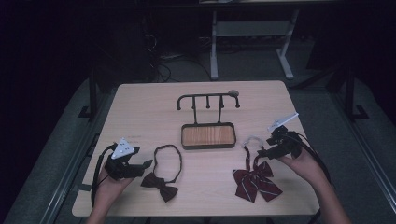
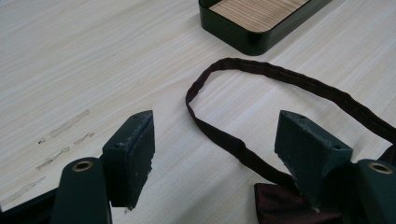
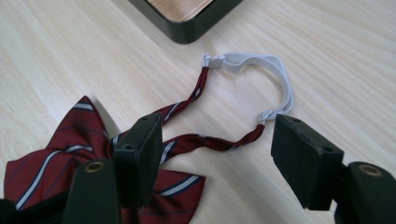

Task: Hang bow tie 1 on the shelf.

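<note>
Left gripper (image 1: 144, 166) low at near left, jaws wide apart, gripping nothing, forearm in from the near edge. Right gripper (image 1: 259, 152) at near right, jaws spread, nothing pinched, hand (image 1: 301, 161) cupped behind, pointing left.

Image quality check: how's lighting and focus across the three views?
High view: dim, room behind the table nearly black, soft. Left gripper view: bright, even, strap sharp, near pads slightly soft. Right gripper view: bright, striped bow sharp, faint shadow beside it, no glare.

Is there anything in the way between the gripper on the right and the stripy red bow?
No, nothing is in the way. The right hand-held gripper hangs open right over the striped bow's twisted neck strap, with bare table around.
</note>
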Available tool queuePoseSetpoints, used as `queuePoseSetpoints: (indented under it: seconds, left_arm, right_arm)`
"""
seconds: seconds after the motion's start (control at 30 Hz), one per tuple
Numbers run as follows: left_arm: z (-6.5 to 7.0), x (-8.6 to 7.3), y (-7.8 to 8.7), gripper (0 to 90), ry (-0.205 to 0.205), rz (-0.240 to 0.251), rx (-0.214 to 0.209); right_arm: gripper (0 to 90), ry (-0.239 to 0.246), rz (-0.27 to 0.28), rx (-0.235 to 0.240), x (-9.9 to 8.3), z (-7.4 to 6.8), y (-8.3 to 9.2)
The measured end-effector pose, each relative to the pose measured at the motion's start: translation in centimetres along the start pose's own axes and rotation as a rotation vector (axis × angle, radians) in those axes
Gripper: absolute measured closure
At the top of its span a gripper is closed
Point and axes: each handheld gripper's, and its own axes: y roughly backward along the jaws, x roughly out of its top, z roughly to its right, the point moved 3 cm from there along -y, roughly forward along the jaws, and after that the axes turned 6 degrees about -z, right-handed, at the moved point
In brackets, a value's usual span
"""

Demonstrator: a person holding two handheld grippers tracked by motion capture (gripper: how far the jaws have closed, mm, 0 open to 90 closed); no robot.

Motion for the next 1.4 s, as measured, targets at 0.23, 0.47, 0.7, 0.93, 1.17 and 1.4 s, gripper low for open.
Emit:
queuePoseSetpoints:
  seconds: [0.23,0.47,0.7,0.93,1.17,1.4]
  left_arm:
    - [0.0,0.0,0.0,29.2,-0.008,-0.006,0.002]
    - [-0.1,0.0,0.1,29.2,-0.006,-0.004,0.001]
    - [-0.2,0.0,0.1,29.2,-0.006,-0.006,-0.001]
    - [-0.2,-0.1,0.1,29.2,0.002,-0.005,-0.004]
    - [-0.2,0.0,0.1,29.2,-0.005,-0.014,-0.005]
    - [-0.1,0.0,0.1,29.2,-0.004,-0.011,-0.006]
  right_arm:
    - [36.4,-0.005,-0.026,-0.011,0.8,0.6,-0.3]
    - [38.3,-0.020,-0.053,-0.019,1.3,1.3,-1.1]
    - [42.2,-0.055,-0.103,-0.039,1.9,2.2,-2.3]
    - [46.5,-0.075,-0.142,-0.056,2.0,2.8,-3.3]
    - [51.7,-0.104,-0.179,-0.066,1.8,3.4,-3.9]
    - [55.8,-0.108,-0.191,-0.065,1.9,3.6,-4.2]
